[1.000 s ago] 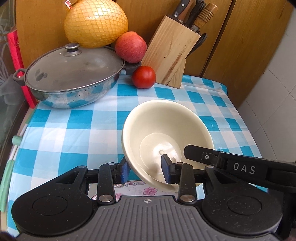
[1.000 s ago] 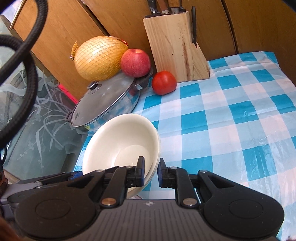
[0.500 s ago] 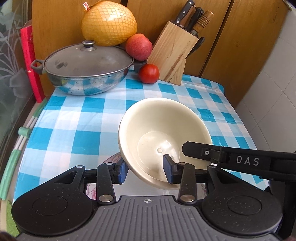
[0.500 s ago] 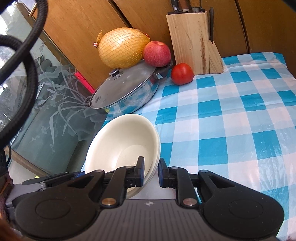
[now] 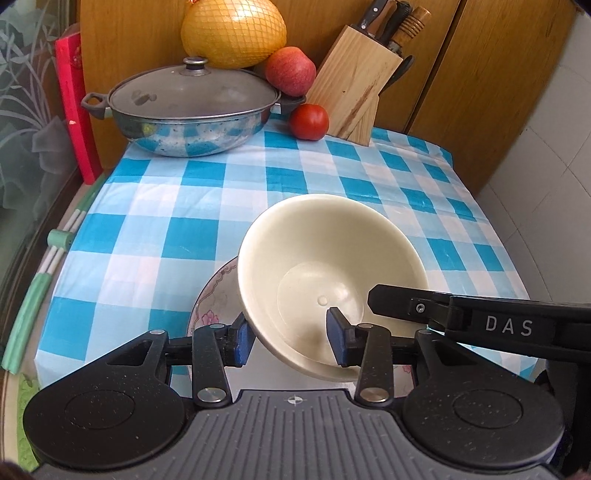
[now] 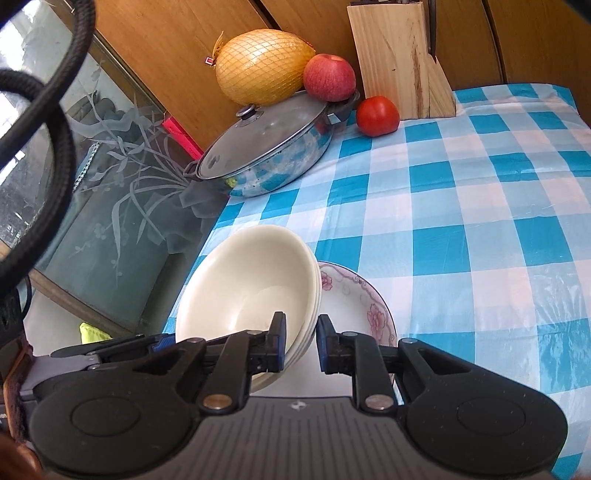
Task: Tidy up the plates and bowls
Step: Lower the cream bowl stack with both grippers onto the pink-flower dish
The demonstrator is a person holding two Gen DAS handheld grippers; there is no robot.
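Observation:
A cream bowl stack (image 5: 328,273) sits tilted over a floral plate (image 5: 212,299) at the table's near edge. My left gripper (image 5: 291,341) straddles the bowl's near rim, jaws wide apart around it. My right gripper (image 6: 301,341) has its left finger inside the bowl stack (image 6: 251,291) and its right finger outside, with a gap at the rim. The floral plate (image 6: 354,295) lies under and to the right of the bowls. The right gripper's arm (image 5: 480,321) crosses the left wrist view.
A lidded steel pan (image 5: 192,110), a netted pomelo (image 5: 232,33), an apple (image 5: 290,75), a tomato (image 5: 308,122) and a knife block (image 5: 354,92) stand at the back of the blue checked tablecloth (image 5: 166,206). A glass panel (image 6: 110,206) lies past the left edge.
Both grippers and the bowls have drawn back toward the near edge, and the floral plate has come into view beneath. The right gripper's jaws have opened slightly off the rim.

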